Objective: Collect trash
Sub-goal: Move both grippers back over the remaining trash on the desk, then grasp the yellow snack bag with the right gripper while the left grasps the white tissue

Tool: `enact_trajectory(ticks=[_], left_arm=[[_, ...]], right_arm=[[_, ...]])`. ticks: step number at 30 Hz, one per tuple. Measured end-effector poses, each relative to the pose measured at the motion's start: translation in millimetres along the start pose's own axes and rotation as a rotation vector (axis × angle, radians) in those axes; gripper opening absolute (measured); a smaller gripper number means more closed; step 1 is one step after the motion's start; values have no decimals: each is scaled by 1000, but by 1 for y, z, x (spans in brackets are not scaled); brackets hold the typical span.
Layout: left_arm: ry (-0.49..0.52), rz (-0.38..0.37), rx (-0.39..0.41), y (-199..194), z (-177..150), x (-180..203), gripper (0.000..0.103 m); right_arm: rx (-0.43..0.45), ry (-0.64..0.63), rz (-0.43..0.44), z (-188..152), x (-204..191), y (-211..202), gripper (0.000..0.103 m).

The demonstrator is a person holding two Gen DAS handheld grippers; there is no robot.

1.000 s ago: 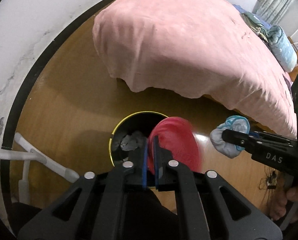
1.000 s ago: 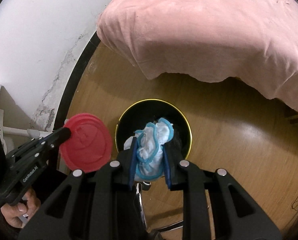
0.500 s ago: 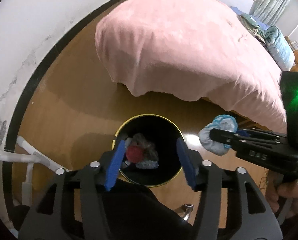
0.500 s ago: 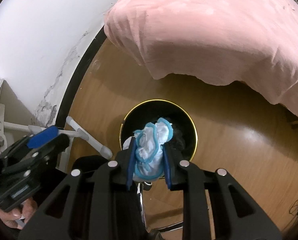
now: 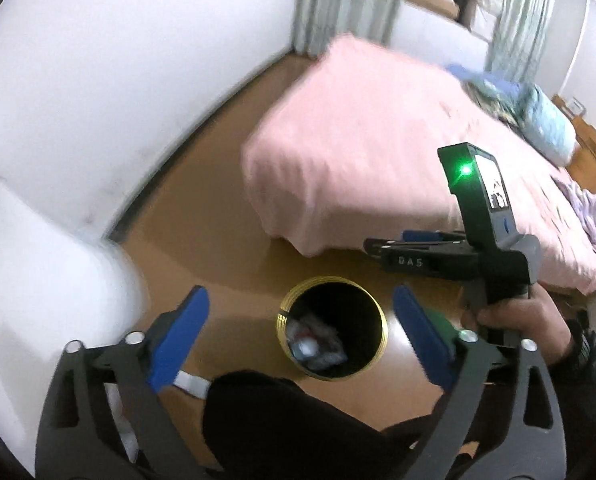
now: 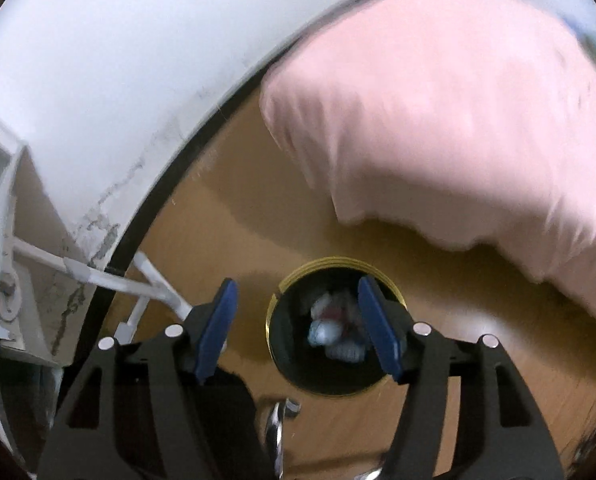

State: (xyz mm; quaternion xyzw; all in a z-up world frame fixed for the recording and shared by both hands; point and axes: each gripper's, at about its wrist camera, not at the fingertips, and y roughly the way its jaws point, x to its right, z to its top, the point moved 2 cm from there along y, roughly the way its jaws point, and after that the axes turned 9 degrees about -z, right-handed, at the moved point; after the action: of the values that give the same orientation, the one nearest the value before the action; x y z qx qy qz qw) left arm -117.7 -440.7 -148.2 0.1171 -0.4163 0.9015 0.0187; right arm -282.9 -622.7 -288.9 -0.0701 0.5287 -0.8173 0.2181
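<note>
One trash bin (image 5: 381,334), black with a yellow rim, stands on the wooden floor (image 5: 201,216) below and ahead of both tools, and a small heap of crumpled trash (image 5: 316,342) lies at its bottom: white and pale blue wads with a reddish bit among them, too blurred to count piece by piece. Two grippers are in use. The left gripper (image 5: 300,338) has its two blue-padded fingers spread wide with nothing between them, the bin's mouth showing in the gap. The right gripper (image 6: 298,326) is likewise spread wide and empty, its right pad overlapping the bin's rim in its own view. From the left wrist view the right gripper (image 5: 378,246) hangs ahead and to the right, above the bin, held in one hand (image 5: 526,320); white letters on its side read "DAS", and one green light (image 5: 465,169) glows on its upright housing. One bed under a pink cover (image 5: 378,160) lies beyond the bin.
</note>
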Motion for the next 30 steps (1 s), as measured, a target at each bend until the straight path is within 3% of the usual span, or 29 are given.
enact_trajectory(ticks=[4, 7, 12, 15, 20, 24, 30], left_arm=[[-68, 115, 133, -93, -12, -41, 93], [-165, 211, 188, -144, -34, -80, 94], [-372, 427, 223, -223, -102, -149, 94], [-528, 537, 223, -271, -162, -183, 94], [-674, 617, 206, -318, -233, -205, 94], [-727, 605, 195, -329, -262, -211, 94], [-770, 551, 166, -313, -276, -218, 94]], right_arm=[[146, -133, 64, 18, -65, -60, 72], [222, -264, 170, 21, -134, -101, 74], [232, -553, 413, -7, -273, -143, 74], [220, -751, 517, -36, -355, -158, 74], [211, -1023, 624, -83, -463, -178, 77], [242, -1206, 646, -102, -532, -186, 79], [271, -1497, 616, -136, -597, -185, 81]])
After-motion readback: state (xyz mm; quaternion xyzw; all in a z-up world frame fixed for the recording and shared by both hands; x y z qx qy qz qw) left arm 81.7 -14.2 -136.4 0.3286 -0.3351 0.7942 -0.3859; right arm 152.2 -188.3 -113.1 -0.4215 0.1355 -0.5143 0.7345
